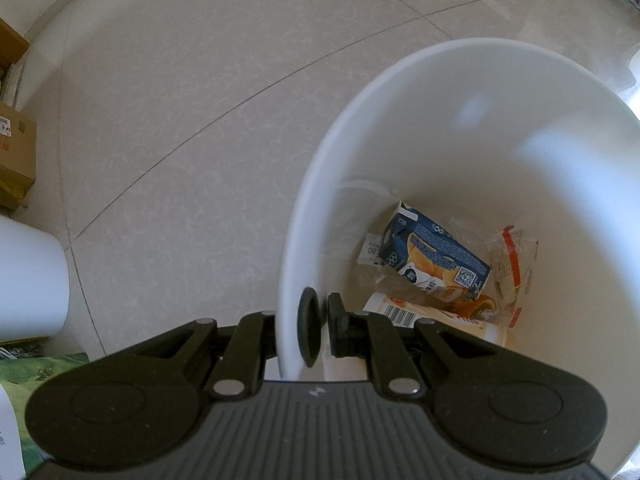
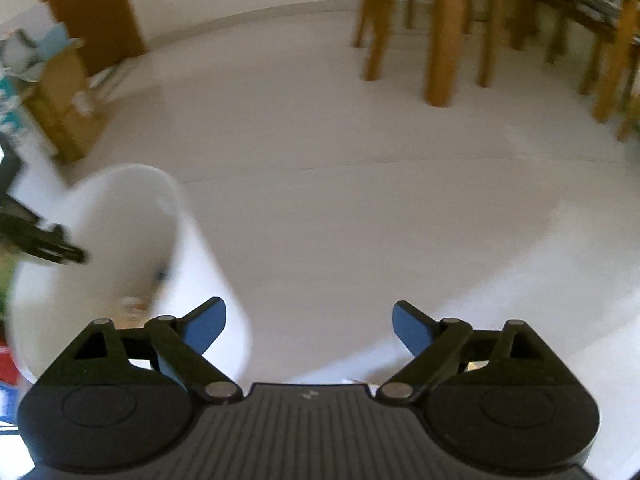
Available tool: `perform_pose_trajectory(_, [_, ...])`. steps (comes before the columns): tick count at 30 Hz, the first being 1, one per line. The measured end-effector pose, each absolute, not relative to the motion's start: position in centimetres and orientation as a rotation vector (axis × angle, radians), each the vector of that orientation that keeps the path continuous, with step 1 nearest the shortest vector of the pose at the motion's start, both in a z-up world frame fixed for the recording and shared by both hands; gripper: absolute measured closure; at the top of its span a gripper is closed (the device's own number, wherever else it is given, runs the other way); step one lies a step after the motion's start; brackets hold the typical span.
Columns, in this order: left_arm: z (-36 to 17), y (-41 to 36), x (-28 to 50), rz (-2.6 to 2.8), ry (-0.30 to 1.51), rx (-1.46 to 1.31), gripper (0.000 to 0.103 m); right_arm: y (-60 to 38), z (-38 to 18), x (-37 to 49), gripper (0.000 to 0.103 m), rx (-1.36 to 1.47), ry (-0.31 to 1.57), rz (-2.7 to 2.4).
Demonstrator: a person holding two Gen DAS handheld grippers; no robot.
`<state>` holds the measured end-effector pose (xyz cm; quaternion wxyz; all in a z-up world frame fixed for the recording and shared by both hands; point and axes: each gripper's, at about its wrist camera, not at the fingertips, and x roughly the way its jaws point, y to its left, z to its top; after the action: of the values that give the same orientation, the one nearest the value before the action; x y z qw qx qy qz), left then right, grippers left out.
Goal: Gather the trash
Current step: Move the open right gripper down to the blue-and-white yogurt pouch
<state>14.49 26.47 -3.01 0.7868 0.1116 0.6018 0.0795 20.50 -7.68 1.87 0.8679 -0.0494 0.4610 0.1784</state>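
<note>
Your left gripper (image 1: 322, 326) has its jaws pinched narrow on the bin (image 1: 500, 56) rim at about 6 o'clock; a thin, stiff plastic wall, light, so keep that rim hold. Inside lie a blue carton (image 1: 434, 254), a cup (image 1: 440, 316) and a crinkly wrapper (image 1: 514, 264), all light. Your right gripper (image 2: 309, 330) has jaws wide, empty, over the floor (image 2: 360, 208).

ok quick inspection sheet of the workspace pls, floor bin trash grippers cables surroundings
surface: pale tiled floor, no loose trash seen
job's things: white bin holding a blue carton, clear wrapper and labelled cup
clutter: cardboard boxes at the left
grippers: left gripper shut on the bin's rim; right gripper open, nothing between its jaws
cables: nothing seen
surroundings: wooden chair and table legs, wooden door; right view blurred
</note>
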Motion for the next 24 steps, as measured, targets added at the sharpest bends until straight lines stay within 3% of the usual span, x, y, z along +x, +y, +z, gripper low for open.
perform_pose_trajectory(17, [-3.2,26.5,14.6,0.178,1.300,0.239,0.092,-12.3,-14.3,23.7,0.008,-0.039,1.241,0.115])
perform_pose_trajectory(24, [-3.2,26.5,14.6,0.177,1.301,0.238,0.092,-12.8,-17.7,26.5,0.008,0.210,1.344,-0.103])
